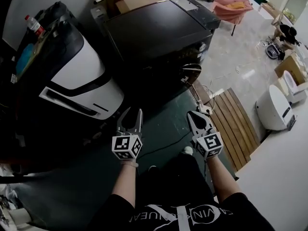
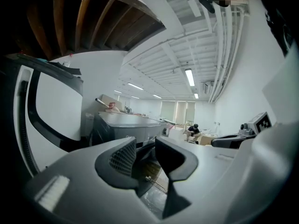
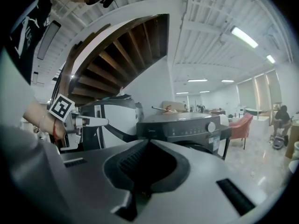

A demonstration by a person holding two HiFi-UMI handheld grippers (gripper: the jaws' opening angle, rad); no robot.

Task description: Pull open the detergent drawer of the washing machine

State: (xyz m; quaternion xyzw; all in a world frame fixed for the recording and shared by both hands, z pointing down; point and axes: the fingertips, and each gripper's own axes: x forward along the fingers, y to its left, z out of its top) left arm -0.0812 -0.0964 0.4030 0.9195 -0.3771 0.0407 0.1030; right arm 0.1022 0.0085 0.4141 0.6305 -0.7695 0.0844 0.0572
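Note:
The dark front-loading washing machine [image 1: 159, 35] stands ahead of me, its control panel and knob [image 3: 211, 126] facing right in the head view. The left end of that panel [image 3: 154, 135], where the drawer front would be, sits flush and I cannot make out a handle. My left gripper [image 1: 130, 113] hovers in the air short of the machine, open with nothing between its fingers [image 2: 145, 146]. Level with it to the right, my right gripper [image 1: 193, 115] is shut on nothing, its tips touching [image 3: 148, 143]. Neither gripper touches the machine.
A white-and-black appliance [image 1: 82, 76] stands close on the left. A slatted wooden pallet [image 1: 236, 124] lies on the floor at right, with a white rounded unit [image 1: 274, 107] beyond it. A cardboard box [image 1: 139, 0] sits behind the machine. A cable [image 1: 204, 93] trails by the machine's front.

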